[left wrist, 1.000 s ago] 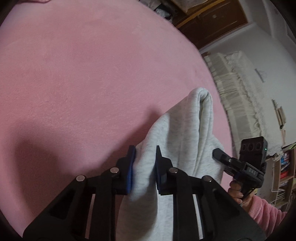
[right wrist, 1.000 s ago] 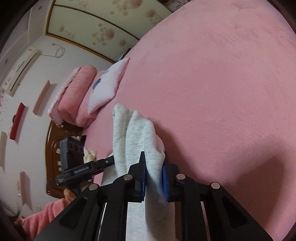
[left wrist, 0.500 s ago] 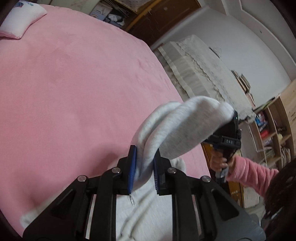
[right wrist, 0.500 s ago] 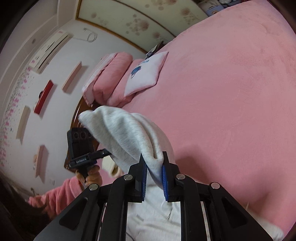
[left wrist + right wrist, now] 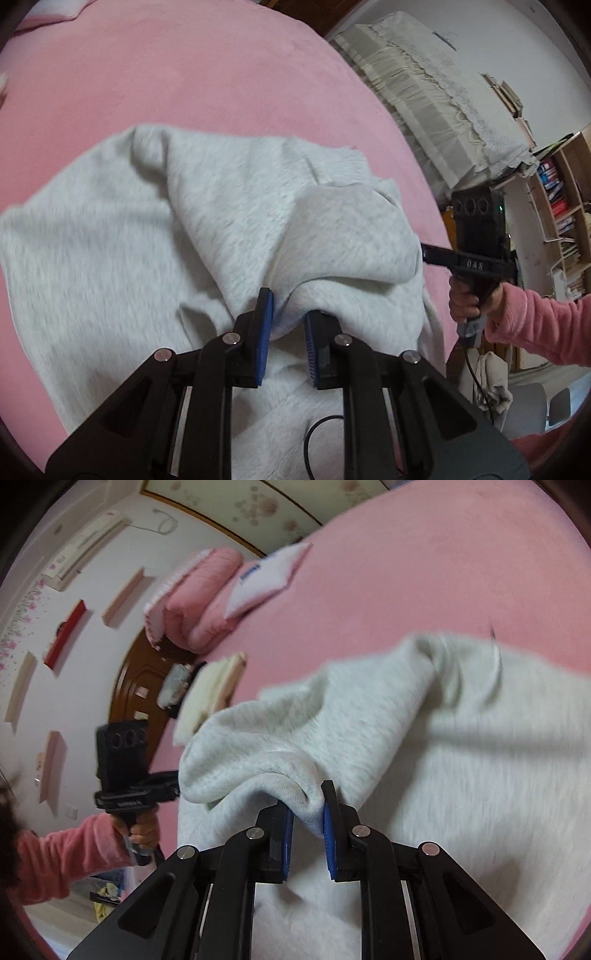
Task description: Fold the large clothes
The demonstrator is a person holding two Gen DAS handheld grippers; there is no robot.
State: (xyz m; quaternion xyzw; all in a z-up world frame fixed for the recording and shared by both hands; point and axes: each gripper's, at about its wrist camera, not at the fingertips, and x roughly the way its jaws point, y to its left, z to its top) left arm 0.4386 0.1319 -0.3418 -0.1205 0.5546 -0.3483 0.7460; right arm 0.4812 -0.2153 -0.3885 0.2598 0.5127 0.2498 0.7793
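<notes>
Bed [image 5: 155, 74]: pink plush cover fills most of both views. No desk here; the bed is the work surface.

Garment [image 5: 122, 236]: large pale grey fleece, apparently a sweatshirt or hoodie. The bulk lies spread on the bed. One edge is lifted and draped forward over the rest, a raised fold running between the two tools. A thin cord [image 5: 496, 653] shows at the far end in the right view; a dark cable loop [image 5: 325, 424] lies on the cloth near the left tool.

Progress, judged: early to mid. One fold is under way, the lifted edge carried across but not yet laid down. Cloth beneath looks rumpled, not squared. Left to do: lower the edge, flatten it, then further folds. Final shape not yet visible.

Background: pillows [image 5: 207, 594] at the headboard, covered furniture [image 5: 436, 96] and a bookshelf [image 5: 557, 206] off the bed's side.

Person: pink sleeve [image 5: 543, 325] and hand gripping each handle, seen from the opposite camera.

Left tool [image 5: 287, 341]: blue pads nearly together, clamped on a bunched ridge of the grey edge. Cloth fills the narrow gap.

Right tool [image 5: 308, 830]: same state, pads close, pinching a thick rolled hem. Its tips are hidden by cloth in the left view.
</notes>
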